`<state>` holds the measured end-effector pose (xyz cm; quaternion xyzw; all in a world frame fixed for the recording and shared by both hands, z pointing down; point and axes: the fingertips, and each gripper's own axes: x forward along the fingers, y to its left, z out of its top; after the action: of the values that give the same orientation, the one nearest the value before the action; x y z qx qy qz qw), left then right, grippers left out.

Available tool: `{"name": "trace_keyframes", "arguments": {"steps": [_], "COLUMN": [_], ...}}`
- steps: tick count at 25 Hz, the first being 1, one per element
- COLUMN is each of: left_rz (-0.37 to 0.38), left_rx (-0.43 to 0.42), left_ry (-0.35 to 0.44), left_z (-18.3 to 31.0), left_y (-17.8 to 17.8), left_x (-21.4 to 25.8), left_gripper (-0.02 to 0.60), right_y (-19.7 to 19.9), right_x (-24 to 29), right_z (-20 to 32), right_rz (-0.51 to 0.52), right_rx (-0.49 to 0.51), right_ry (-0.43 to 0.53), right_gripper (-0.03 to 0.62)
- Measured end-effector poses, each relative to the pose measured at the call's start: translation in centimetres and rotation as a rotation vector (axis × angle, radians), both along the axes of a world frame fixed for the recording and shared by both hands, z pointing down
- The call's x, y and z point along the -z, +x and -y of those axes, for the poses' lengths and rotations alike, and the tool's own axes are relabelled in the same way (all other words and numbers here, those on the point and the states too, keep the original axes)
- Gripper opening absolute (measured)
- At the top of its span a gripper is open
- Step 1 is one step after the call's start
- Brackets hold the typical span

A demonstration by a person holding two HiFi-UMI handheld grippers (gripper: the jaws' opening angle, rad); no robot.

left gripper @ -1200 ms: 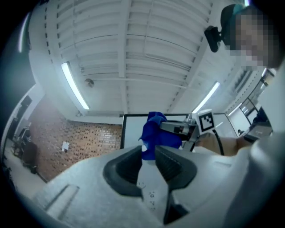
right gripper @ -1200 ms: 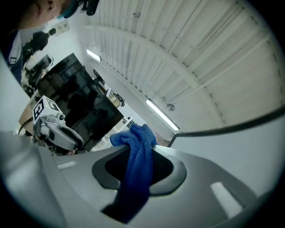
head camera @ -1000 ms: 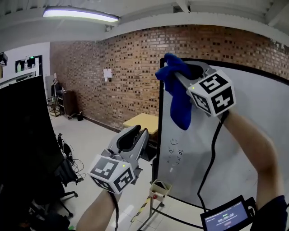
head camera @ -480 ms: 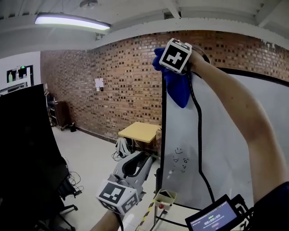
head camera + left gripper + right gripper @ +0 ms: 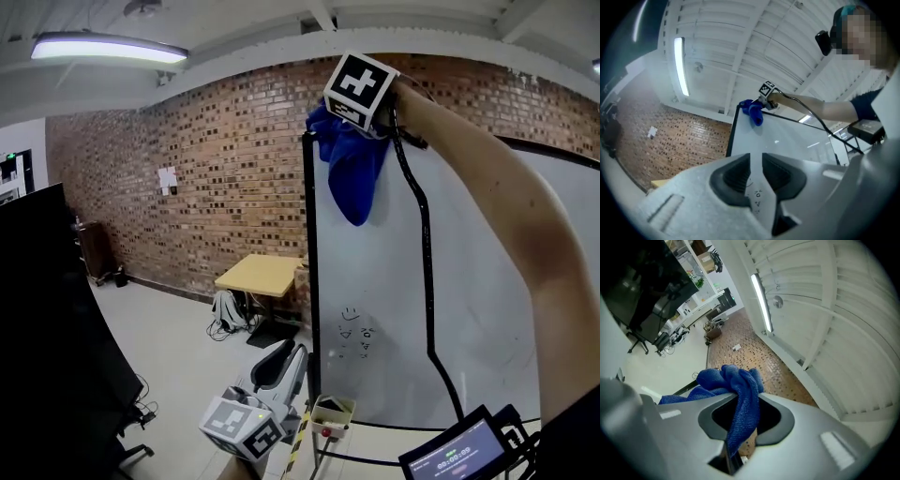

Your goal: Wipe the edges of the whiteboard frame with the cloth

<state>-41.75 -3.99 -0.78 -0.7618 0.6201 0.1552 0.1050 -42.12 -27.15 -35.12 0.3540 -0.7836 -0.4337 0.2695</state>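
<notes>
While the blue cloth (image 5: 354, 178) was held at the top left corner of the whiteboard frame (image 5: 308, 244), it was clamped between the closing jaws of the right gripper (image 5: 746, 404). Low beside the frame, the left gripper (image 5: 756, 171) was held empty, its jaws closing with a narrow gap left between them.
</notes>
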Motion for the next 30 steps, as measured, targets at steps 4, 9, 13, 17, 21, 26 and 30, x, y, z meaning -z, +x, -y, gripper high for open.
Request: {"name": "trace_keyframes", "arguments": {"steps": [4,9,13,17,21,26,30], "left_rz": [-0.002,0.022,0.051,0.081,0.082,0.096,0.082], "left_rx": [-0.066,-0.116,-0.148,-0.142,-0.147,-0.156,-0.172], "left_ry": [-0.01,-0.006,-0.022,-0.029,-0.051,-0.069,-0.082], "left_z": [1.6,2.8,2.2,2.4,2.1,2.0,2.5], "left_y": [1.2,4.6,9.7,14.4,18.9,25.5,26.5], "left_x": [-1.1,-1.9,-1.0,-0.8,0.9,0.5,-1.5], "left_gripper": [0.083,0.081,0.081,0.081,0.081,0.081,0.081], "right_y": [1.9,6.2,11.7,17.0,21.8,27.4,28.3], "right_x": [-0.8,-1.9,-1.5,-1.5,-0.5,-0.2,-1.2], "right_z": [0.5,0.8,0.7,1.2,1.5,1.9,2.7], "right_rz": [-0.001,0.017,0.048,0.072,0.099,0.13,0.131], "right_rx": [-0.016,-0.035,-0.037,-0.035,-0.03,-0.01,-0.008], "right_ry": [-0.022,-0.021,-0.044,-0.045,-0.055,-0.072,-0.086], "right_gripper": [0.08,0.078,0.078,0.078,0.078,0.078,0.078]}}
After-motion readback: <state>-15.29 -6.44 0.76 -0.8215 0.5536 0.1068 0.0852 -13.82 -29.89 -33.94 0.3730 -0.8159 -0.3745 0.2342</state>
